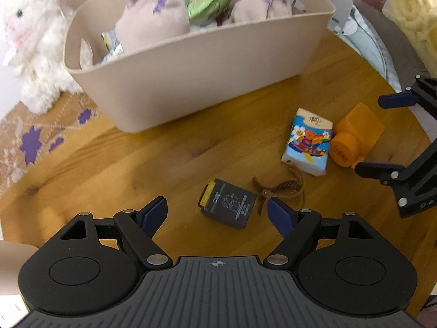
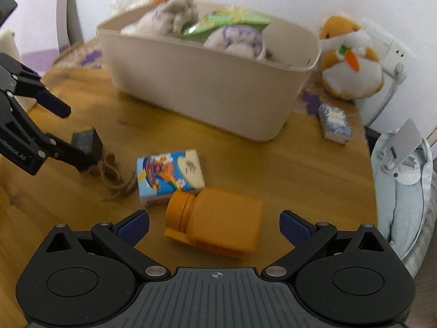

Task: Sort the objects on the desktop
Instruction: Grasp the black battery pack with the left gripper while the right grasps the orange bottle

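In the left wrist view, the left gripper [image 1: 217, 213] hangs low over the wooden tabletop [image 1: 136, 164] with its jaws wide apart and empty; the small dark grey battery pack [image 1: 228, 207] with a yellow end lies flat just ahead of and between them, so it looks like this gripper's pick. To take it well, the jaws should drop straight over its two long sides and close squarely, since the brown hair clip [image 1: 275, 190] sits just beside the right-hand jaw and could be caught along with it. Further ahead and to the right lie the cartoon tissue pack [image 1: 308, 143] and, touching it, the orange bottle [image 1: 355, 139]; the right gripper [image 1: 382, 134] reaches in there, jaws apart. Well ahead stands the beige storage bin [image 1: 191, 82], already holding soft toys and a green packet, with a white plush rabbit [image 1: 32, 41] off to the left. In the right wrist view, the right gripper [image 2: 214, 225] is likewise spread and empty, the orange bottle [image 2: 218, 227] lying on its side between the jaws, its cap toward the left-hand one. A grip across the squarish body seems safer than the round cap. The tissue pack [image 2: 170, 176] presses against the cap just ahead, so closing may nudge it. A second tissue pack [image 2: 334, 123] and an orange plush hamster [image 2: 349, 63] lie ahead to the right, beyond the bin [image 2: 207, 93].
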Demonstrator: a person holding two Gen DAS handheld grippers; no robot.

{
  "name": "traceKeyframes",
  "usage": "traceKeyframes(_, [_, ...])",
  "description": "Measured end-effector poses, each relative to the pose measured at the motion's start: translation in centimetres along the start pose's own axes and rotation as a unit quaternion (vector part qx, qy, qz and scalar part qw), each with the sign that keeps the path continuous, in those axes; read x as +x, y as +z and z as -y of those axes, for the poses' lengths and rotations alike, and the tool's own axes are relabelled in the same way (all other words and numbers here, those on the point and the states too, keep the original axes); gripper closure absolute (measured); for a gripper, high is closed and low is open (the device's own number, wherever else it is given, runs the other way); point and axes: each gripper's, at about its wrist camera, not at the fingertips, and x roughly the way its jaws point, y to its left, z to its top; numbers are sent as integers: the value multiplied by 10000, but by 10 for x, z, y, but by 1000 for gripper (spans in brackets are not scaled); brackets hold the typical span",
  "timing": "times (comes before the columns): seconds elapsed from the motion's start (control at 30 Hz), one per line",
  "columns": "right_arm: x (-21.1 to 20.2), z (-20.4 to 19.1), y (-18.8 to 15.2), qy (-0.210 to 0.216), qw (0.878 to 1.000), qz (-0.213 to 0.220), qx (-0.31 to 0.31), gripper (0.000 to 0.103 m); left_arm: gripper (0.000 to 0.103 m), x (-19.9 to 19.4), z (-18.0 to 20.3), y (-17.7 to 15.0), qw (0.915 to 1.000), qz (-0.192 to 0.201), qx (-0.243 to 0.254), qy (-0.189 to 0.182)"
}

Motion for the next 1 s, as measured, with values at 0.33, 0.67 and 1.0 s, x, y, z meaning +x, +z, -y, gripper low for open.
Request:
traceKeyframes(0.33, [27, -4, 5, 41, 9990, -408, 175, 0, 21, 25, 1, 0, 9998, -190, -82, -71])
traceKeyframes(0.67, [40, 1, 14, 114, 9971, -602, 452, 14, 21, 32, 1, 3, 9997, -119, -214, -38])
traceKeyframes(1.0, [39, -2, 15, 265, 9973, -591, 352, 24, 56, 25, -2, 0, 9997, 74, -210, -58])
